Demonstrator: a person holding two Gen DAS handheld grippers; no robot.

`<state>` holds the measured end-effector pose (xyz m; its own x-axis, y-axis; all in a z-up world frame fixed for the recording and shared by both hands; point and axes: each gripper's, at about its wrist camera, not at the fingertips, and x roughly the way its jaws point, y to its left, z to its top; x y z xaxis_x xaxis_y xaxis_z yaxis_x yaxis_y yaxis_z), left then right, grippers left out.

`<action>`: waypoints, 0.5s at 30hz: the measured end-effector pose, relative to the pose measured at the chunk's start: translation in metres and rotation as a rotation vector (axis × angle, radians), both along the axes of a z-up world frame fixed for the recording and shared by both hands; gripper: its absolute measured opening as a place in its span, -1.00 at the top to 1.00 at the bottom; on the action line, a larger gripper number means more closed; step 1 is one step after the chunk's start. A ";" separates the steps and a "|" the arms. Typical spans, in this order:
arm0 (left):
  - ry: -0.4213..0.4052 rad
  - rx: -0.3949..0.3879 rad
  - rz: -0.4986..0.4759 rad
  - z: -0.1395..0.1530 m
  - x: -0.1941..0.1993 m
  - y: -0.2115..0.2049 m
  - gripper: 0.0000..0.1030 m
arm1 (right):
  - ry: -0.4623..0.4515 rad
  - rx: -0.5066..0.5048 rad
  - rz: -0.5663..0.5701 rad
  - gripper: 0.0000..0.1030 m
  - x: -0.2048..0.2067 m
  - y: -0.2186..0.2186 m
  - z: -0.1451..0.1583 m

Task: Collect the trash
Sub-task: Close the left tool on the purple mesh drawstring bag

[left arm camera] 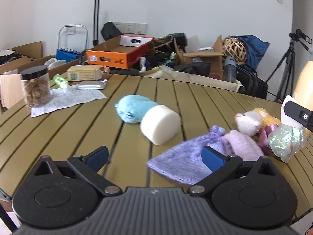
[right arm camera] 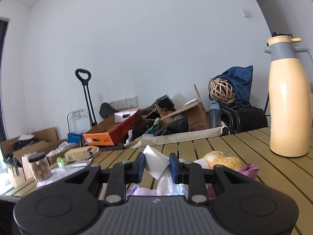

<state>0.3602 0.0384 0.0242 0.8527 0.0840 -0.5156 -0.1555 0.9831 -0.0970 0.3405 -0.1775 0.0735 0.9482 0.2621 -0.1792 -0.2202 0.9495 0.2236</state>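
My right gripper (right arm camera: 156,164) is shut on a white paper tag (right arm camera: 156,163), and a crinkled iridescent plastic wrapper (right arm camera: 170,185) hangs beneath it. The left wrist view shows the same wrapper (left arm camera: 286,141) lifted at the table's right edge, under the right gripper (left arm camera: 293,113). My left gripper (left arm camera: 154,153) is open low over the slatted table (left arm camera: 78,137) with nothing between its pads. A lilac knitted pouch (left arm camera: 185,162) lies by its right finger. A printed paper sheet (left arm camera: 66,99) and a silver foil pack (left arm camera: 92,85) lie at the far left.
A blue plush (left arm camera: 135,107), a white foam cylinder (left arm camera: 160,126), a white-and-yellow plush (left arm camera: 249,122) and a lilac plush (left arm camera: 242,145) sit mid-table. A jar (left arm camera: 35,86), a green bottle (left arm camera: 60,81) and a box (left arm camera: 84,73) stand far left. A cream thermos (right arm camera: 287,101) stands right. Boxes and bags crowd the floor beyond.
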 end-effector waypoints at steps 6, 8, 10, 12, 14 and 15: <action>0.041 -0.050 -0.068 -0.008 0.011 -0.015 -1.00 | 0.004 -0.030 -0.046 0.50 -0.026 -0.018 -0.003; 0.049 -0.051 -0.076 -0.010 0.015 -0.020 -1.00 | 0.009 -0.044 -0.057 0.50 -0.036 -0.026 -0.005; 0.050 -0.043 -0.078 -0.012 0.017 -0.024 -1.00 | 0.023 -0.045 -0.077 0.50 -0.045 -0.036 -0.010; 0.057 -0.044 -0.074 -0.014 0.021 -0.027 -1.00 | 0.046 -0.042 -0.101 0.50 -0.054 -0.046 -0.015; 0.073 -0.049 -0.058 -0.018 0.025 -0.028 -1.00 | 0.067 -0.032 -0.122 0.50 -0.060 -0.057 -0.021; 0.076 -0.054 -0.051 -0.020 0.027 -0.029 -1.00 | 0.075 -0.029 -0.130 0.50 -0.061 -0.061 -0.022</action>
